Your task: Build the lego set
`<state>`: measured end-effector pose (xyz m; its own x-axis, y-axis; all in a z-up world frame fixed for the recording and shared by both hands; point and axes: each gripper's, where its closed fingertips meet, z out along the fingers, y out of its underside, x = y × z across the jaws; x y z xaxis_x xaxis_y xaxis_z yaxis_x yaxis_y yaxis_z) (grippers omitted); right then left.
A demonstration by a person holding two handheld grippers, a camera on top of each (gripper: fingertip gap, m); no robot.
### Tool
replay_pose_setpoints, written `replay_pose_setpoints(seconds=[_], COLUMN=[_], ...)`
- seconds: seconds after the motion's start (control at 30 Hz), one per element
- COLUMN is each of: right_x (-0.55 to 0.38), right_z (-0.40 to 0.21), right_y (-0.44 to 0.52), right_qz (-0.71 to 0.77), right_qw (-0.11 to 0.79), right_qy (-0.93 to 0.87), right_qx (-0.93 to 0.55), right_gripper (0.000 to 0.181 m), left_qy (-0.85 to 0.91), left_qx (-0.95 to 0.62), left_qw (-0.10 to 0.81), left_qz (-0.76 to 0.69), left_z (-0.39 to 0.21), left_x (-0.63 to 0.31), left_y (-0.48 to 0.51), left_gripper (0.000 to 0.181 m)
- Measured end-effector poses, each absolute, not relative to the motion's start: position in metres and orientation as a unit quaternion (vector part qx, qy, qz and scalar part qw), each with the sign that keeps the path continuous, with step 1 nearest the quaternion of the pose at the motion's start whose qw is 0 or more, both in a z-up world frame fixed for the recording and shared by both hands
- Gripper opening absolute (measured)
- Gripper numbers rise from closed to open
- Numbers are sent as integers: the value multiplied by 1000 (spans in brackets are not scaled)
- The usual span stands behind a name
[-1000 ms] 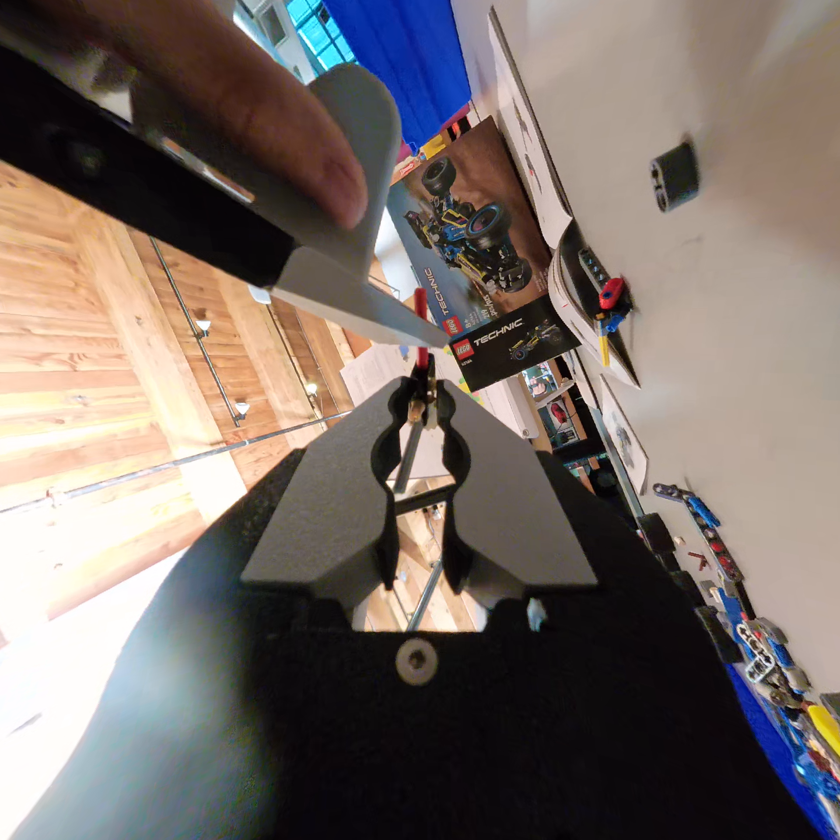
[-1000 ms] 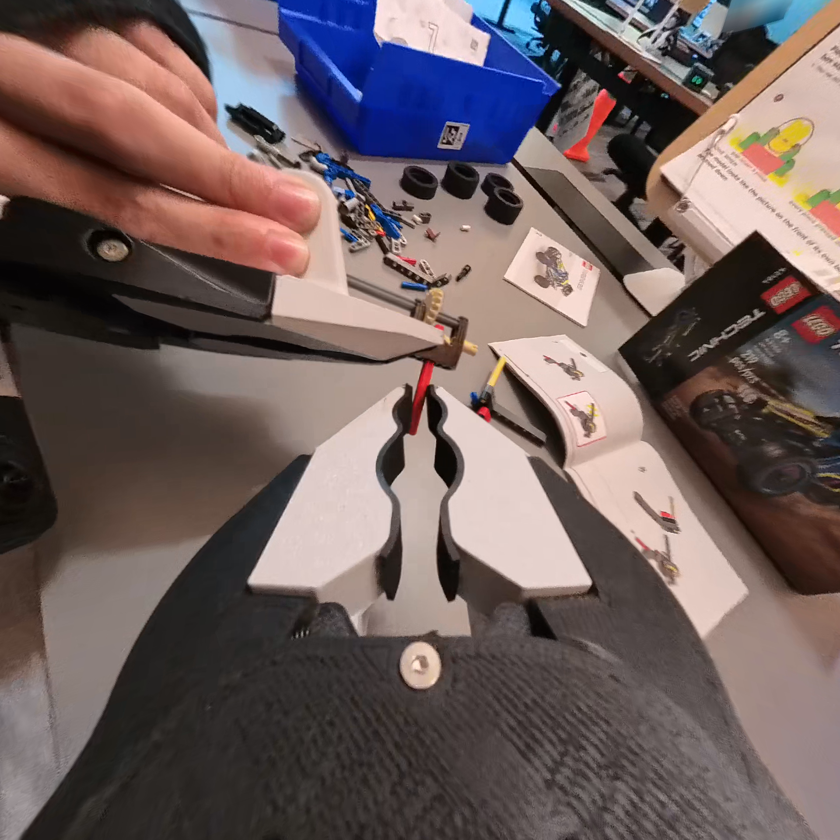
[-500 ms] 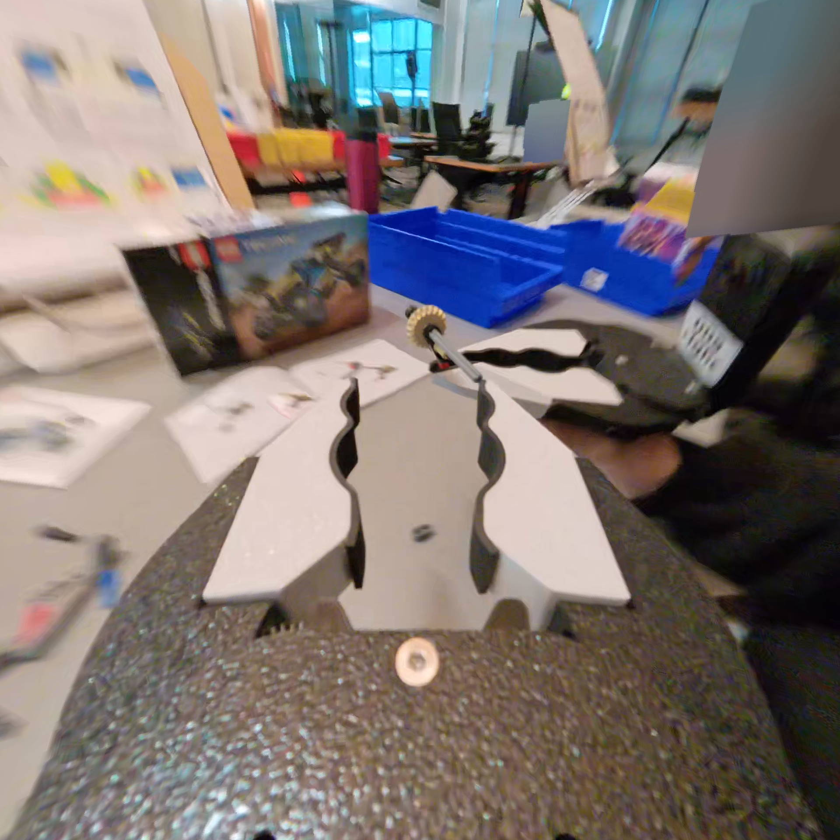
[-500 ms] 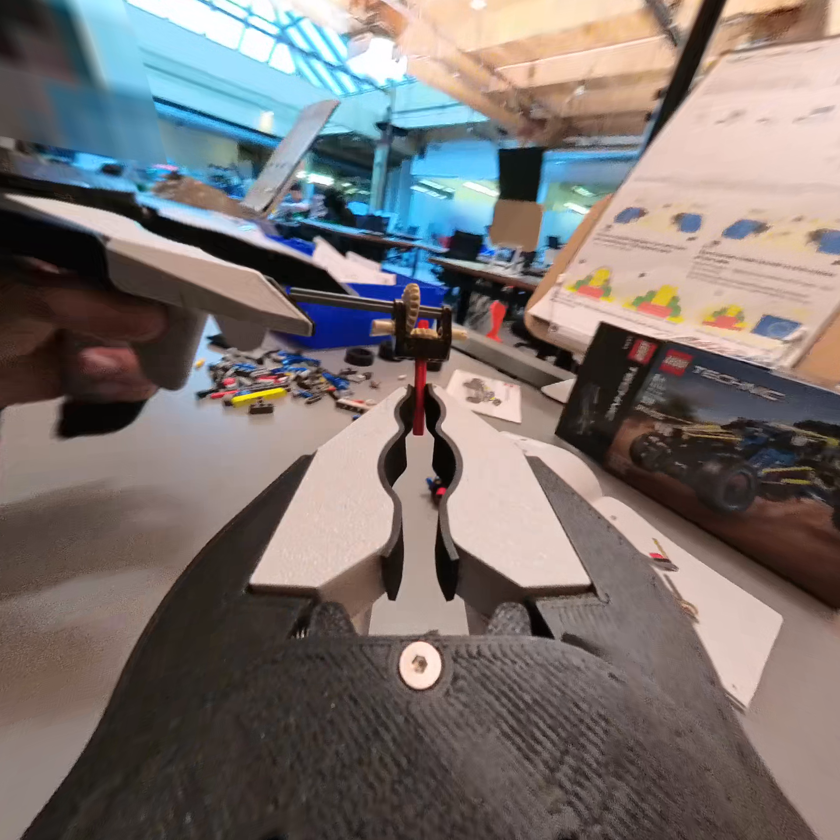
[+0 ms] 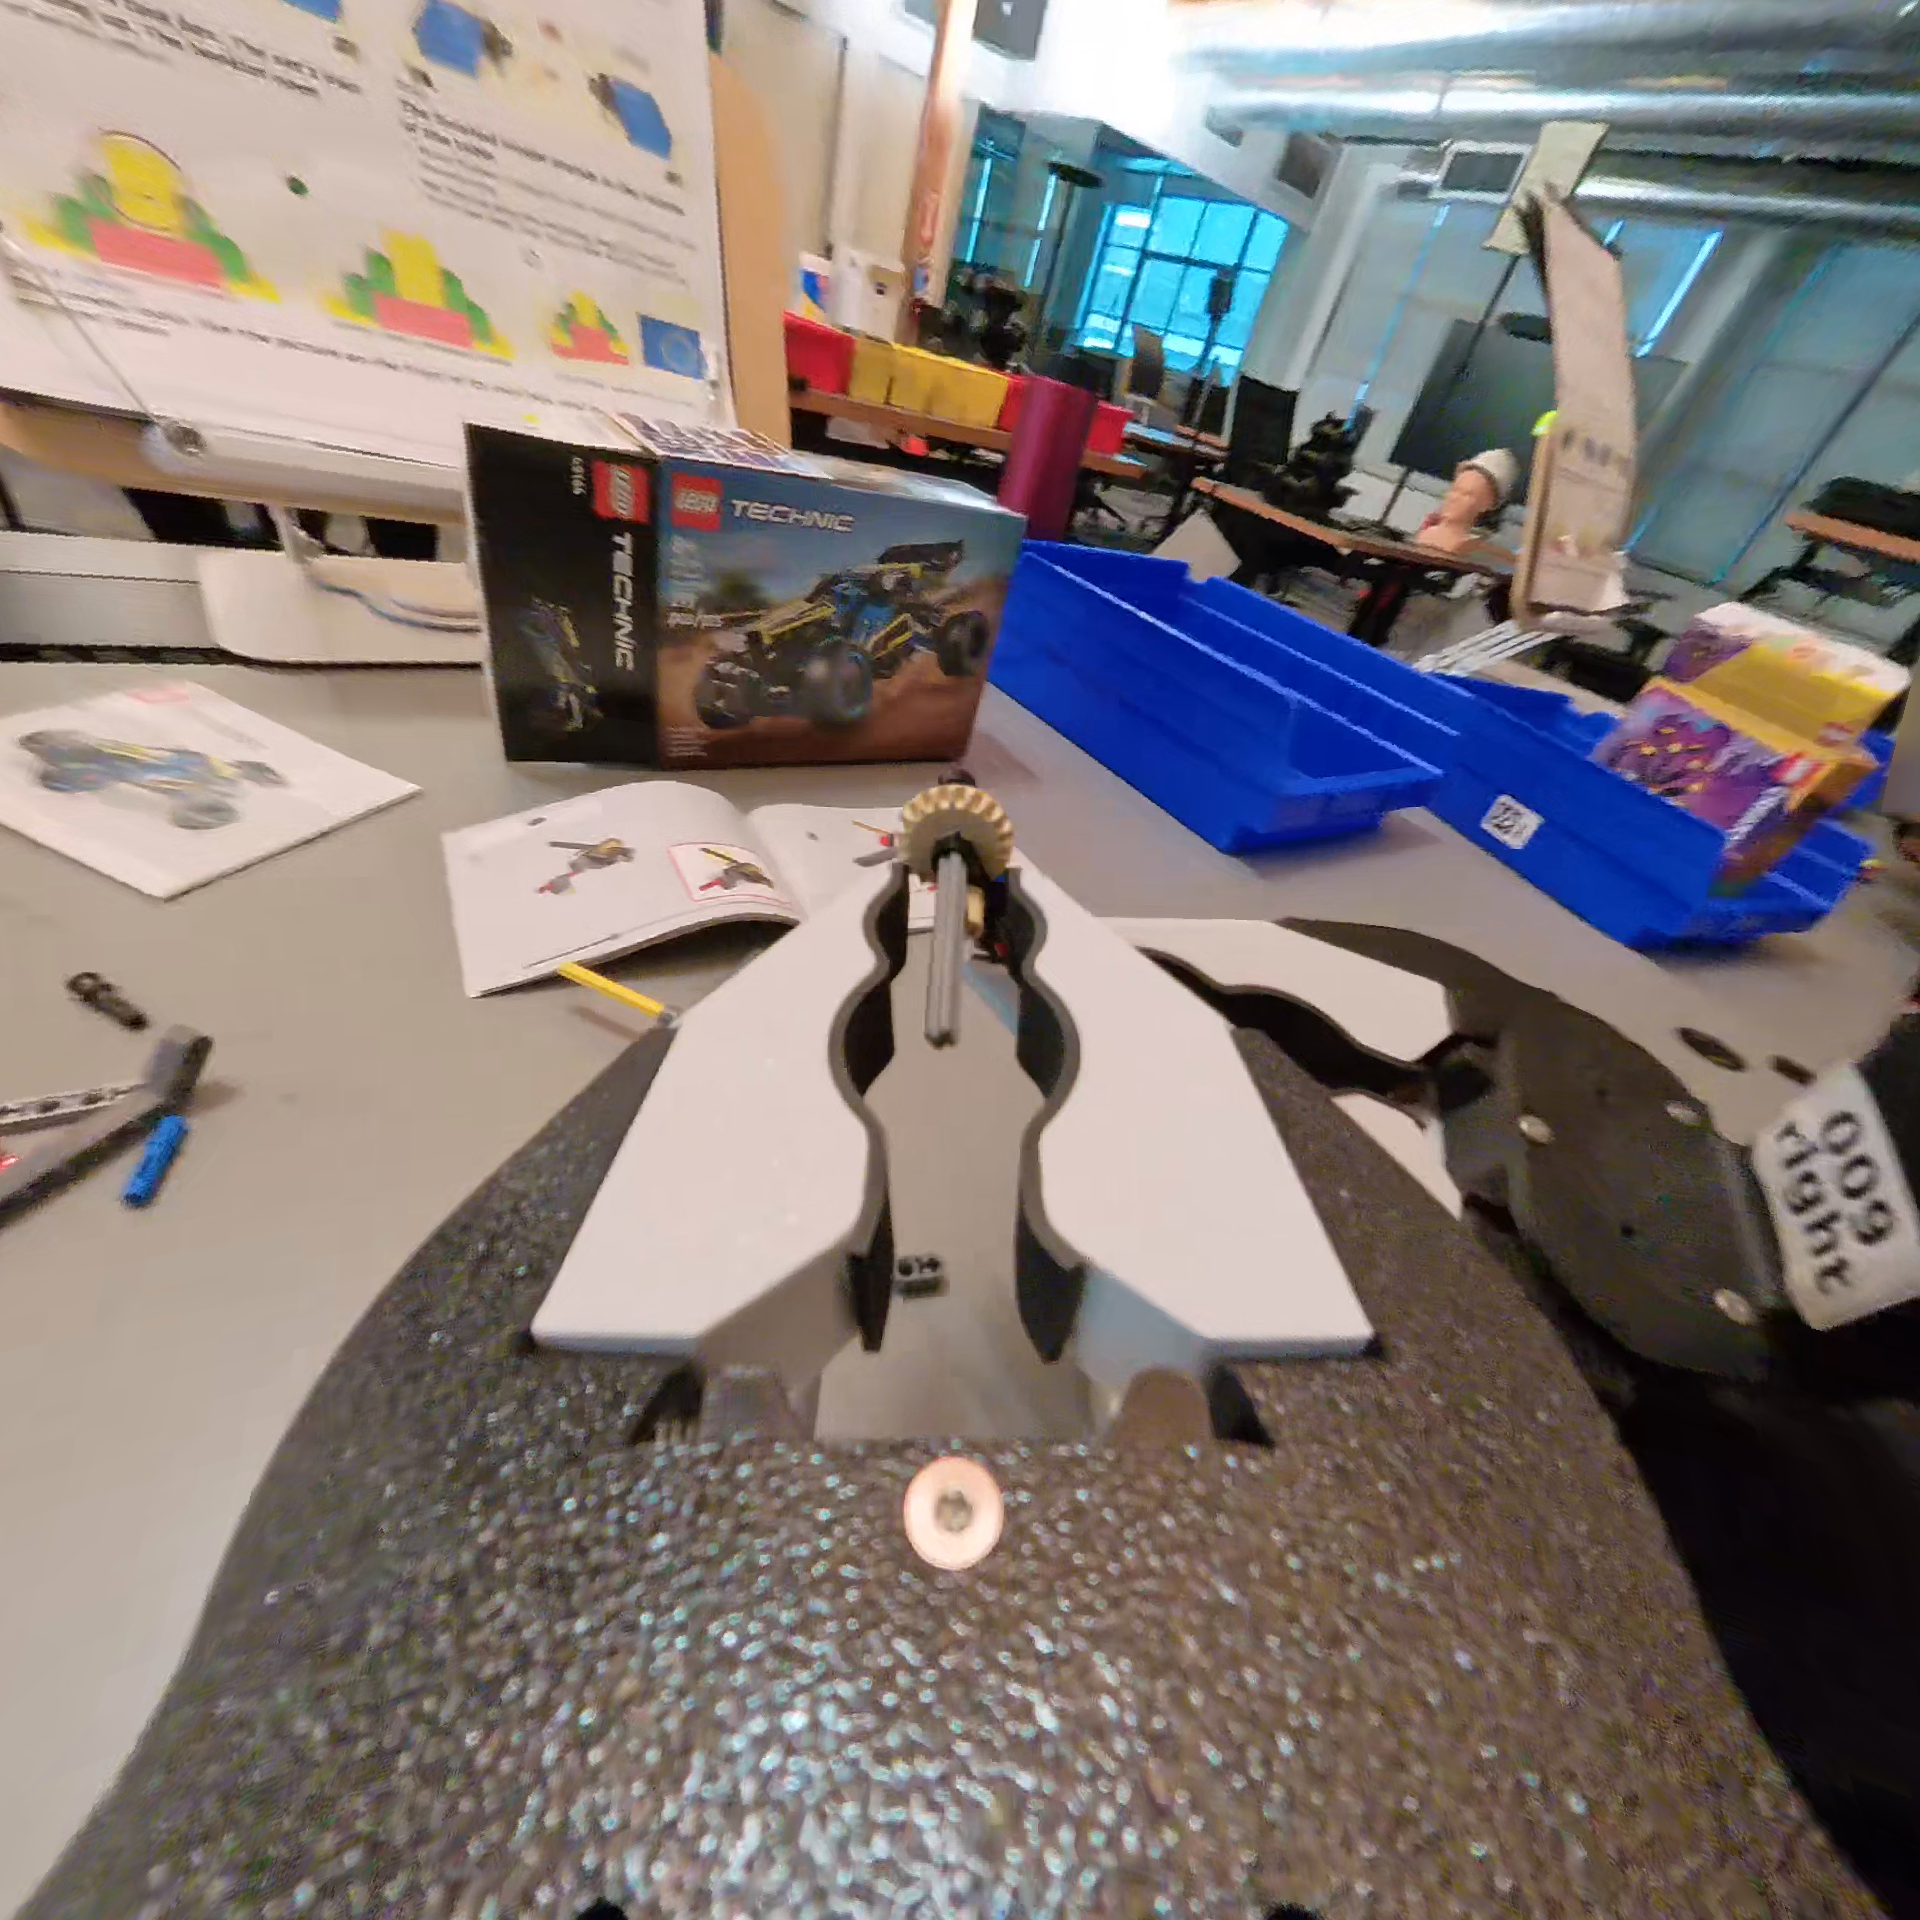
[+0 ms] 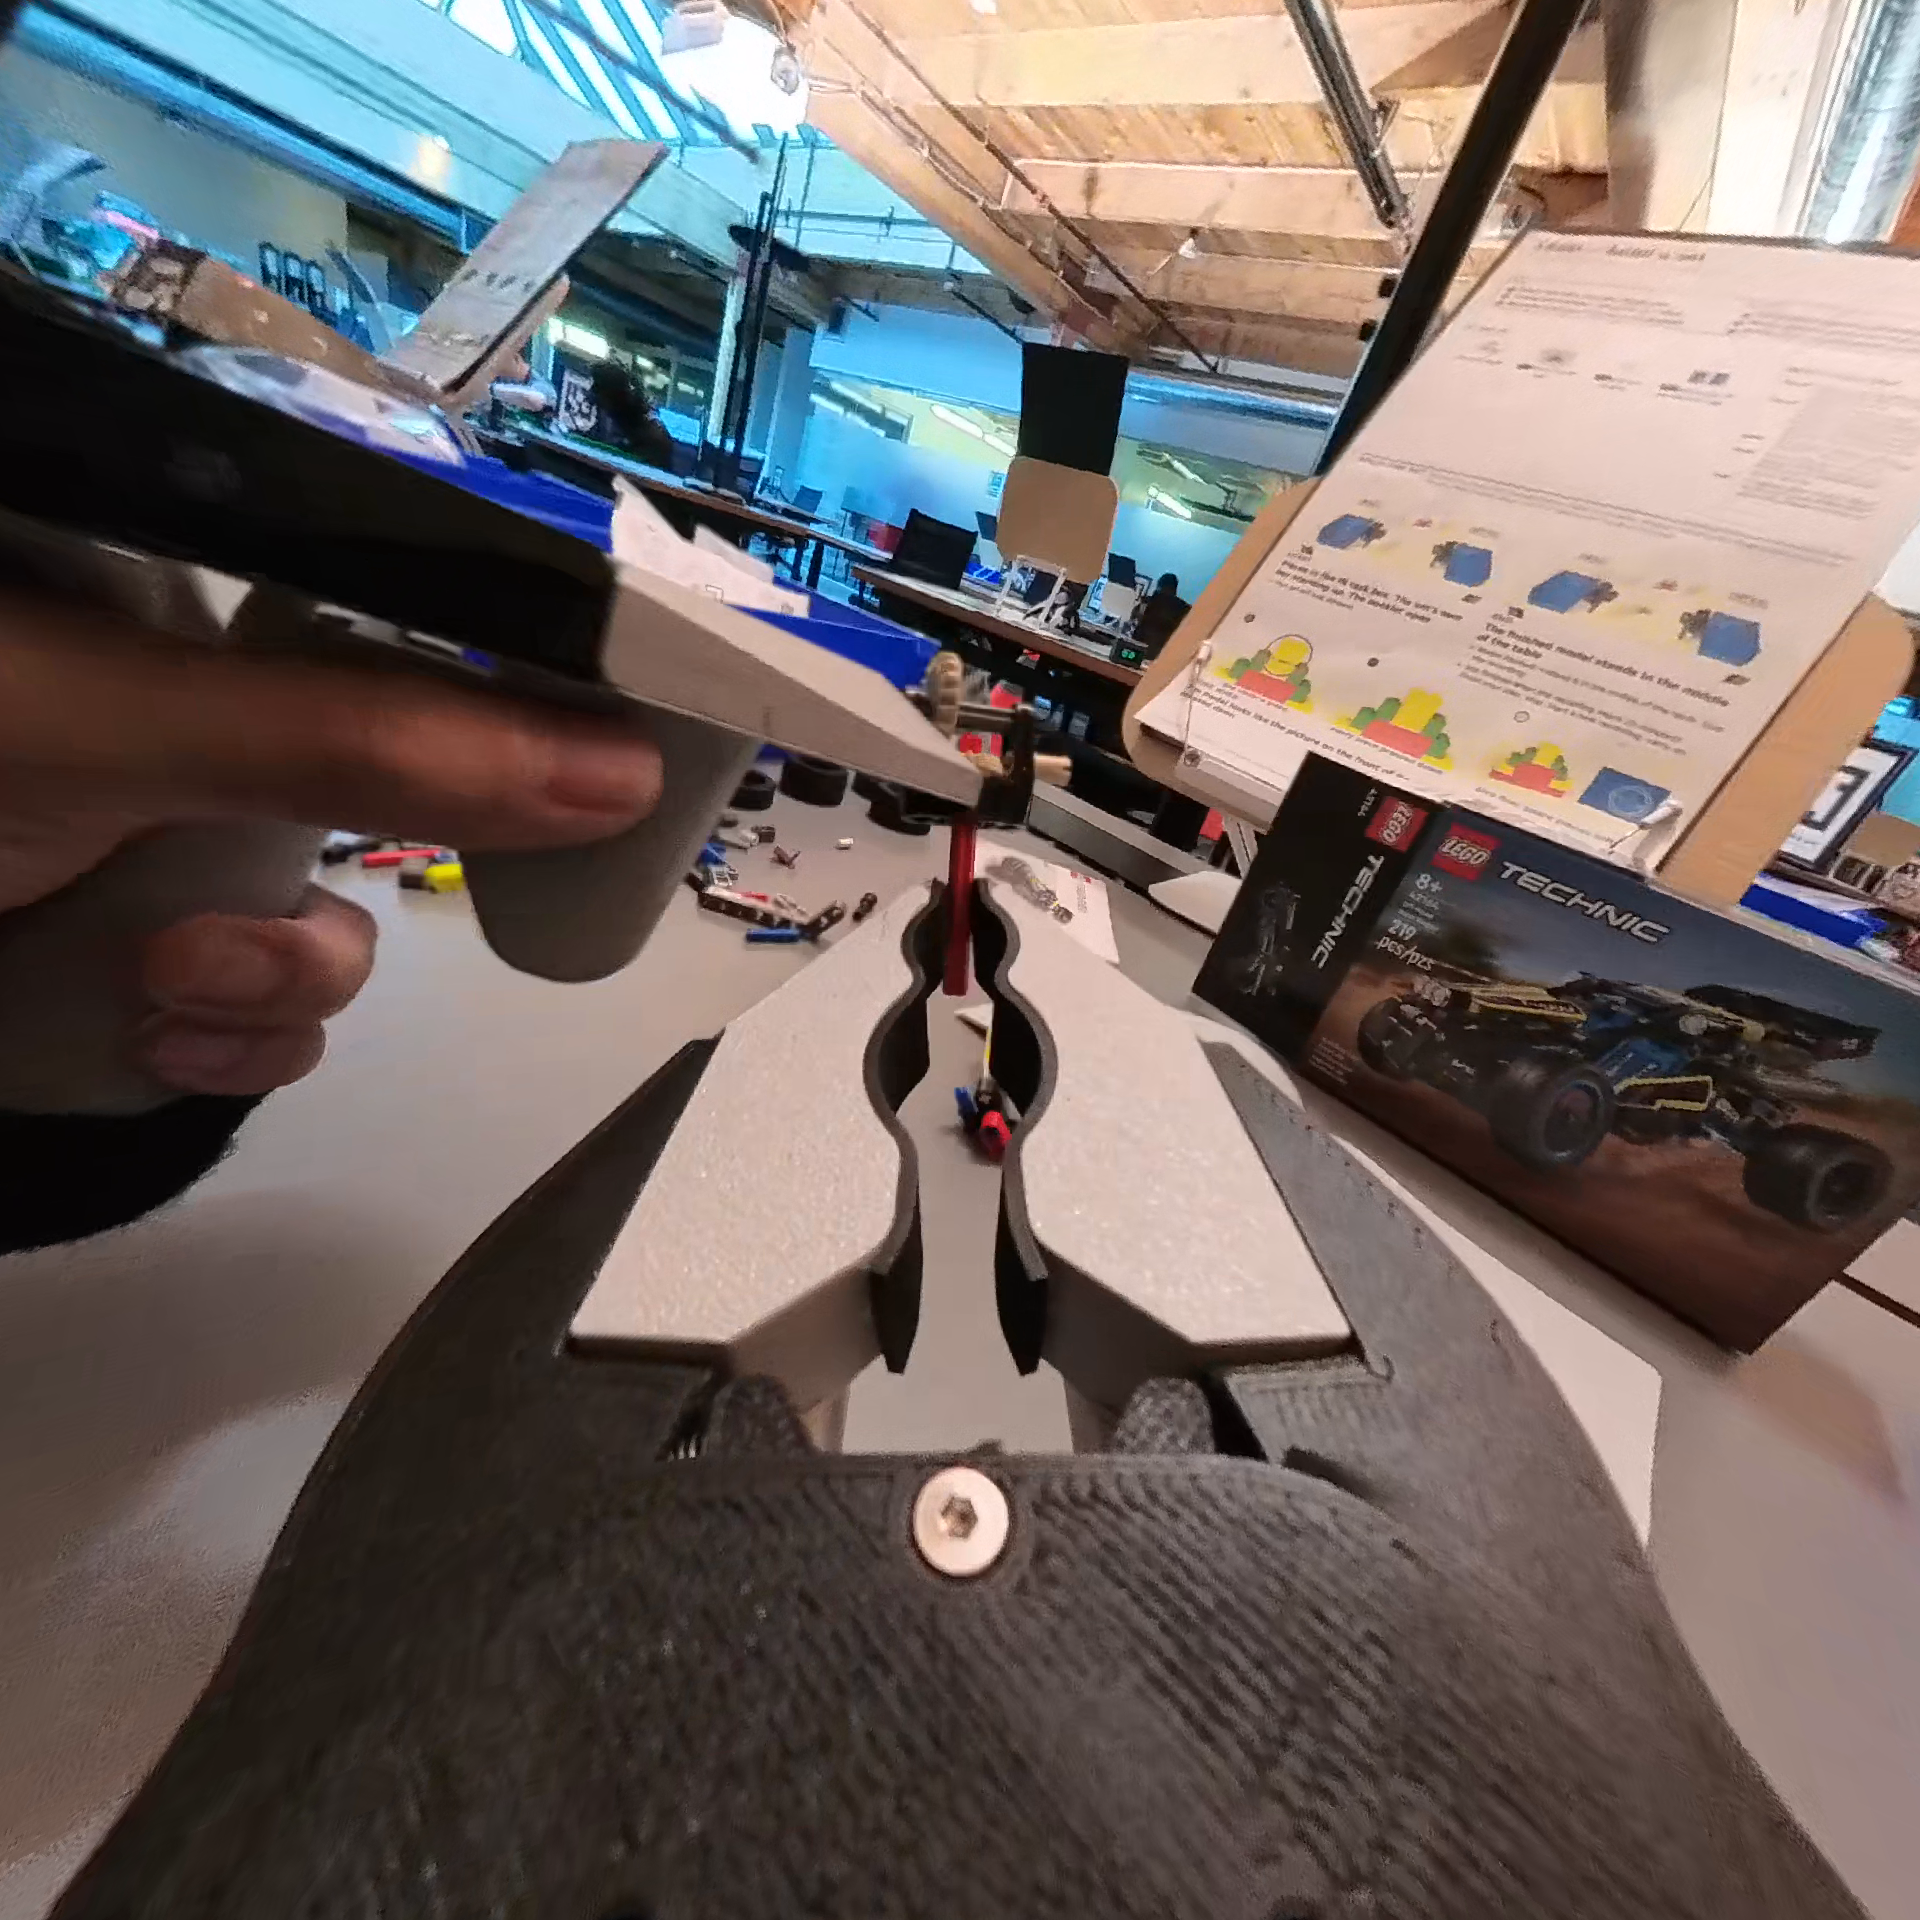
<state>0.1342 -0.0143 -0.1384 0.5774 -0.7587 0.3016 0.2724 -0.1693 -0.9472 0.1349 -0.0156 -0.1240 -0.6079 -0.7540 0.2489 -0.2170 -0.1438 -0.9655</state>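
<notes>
A small lego assembly is held in the air: a tan gear (image 5: 954, 826) on a grey axle (image 5: 940, 956), a black connector (image 6: 1006, 792) and a red axle (image 6: 956, 914) hanging below it. My left gripper (image 5: 951, 896) is closed around the connector just behind the gear, and the grey axle runs back between its fingers. In the right wrist view it comes in from the left, with a hand (image 6: 312, 769) on it. My right gripper (image 6: 958, 906) is shut on the red axle, and its fingers (image 5: 1299, 997) show at the right of the left wrist view.
The grey table (image 5: 312, 1039) holds the lego box (image 5: 748, 623), an open booklet (image 5: 613, 873), a second leaflet (image 5: 177, 769), blue bins (image 5: 1195, 675), loose parts (image 5: 104, 1101) at the left, and tyres (image 6: 821, 779) with several small parts (image 6: 748, 904) farther off. A poster board (image 6: 1507, 582) stands behind. Left and right tips are no more than a few centimetres apart.
Half a second ago my left gripper was wide open beside the grey axle. Now it has closed in around the assembly, in line with that axle. My right gripper kept hold of the red axle.
</notes>
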Motion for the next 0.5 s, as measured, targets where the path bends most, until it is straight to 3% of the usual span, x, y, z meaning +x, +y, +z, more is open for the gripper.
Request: replay_pose_setpoints(seconds=[0.2,0.37,0.5], right_x=[136,119,121], right_z=[-151,-214,-237], right_y=[-14,-23,-28], right_qz=[-394,-217,-169], right_qw=[591,452,426], right_qy=[182,149,164], right_qx=[-680,-852,-873], right_gripper=[3,25,25], left_qy=[642,715,728], left_qx=[-376,-318,-322], left_qw=[208,189,141], left_qz=[-635,-592,-588], left_z=[-135,-167,-186], left_x=[140,135,138], left_y=[-17,-17,-18], left_gripper=[13,5,5])
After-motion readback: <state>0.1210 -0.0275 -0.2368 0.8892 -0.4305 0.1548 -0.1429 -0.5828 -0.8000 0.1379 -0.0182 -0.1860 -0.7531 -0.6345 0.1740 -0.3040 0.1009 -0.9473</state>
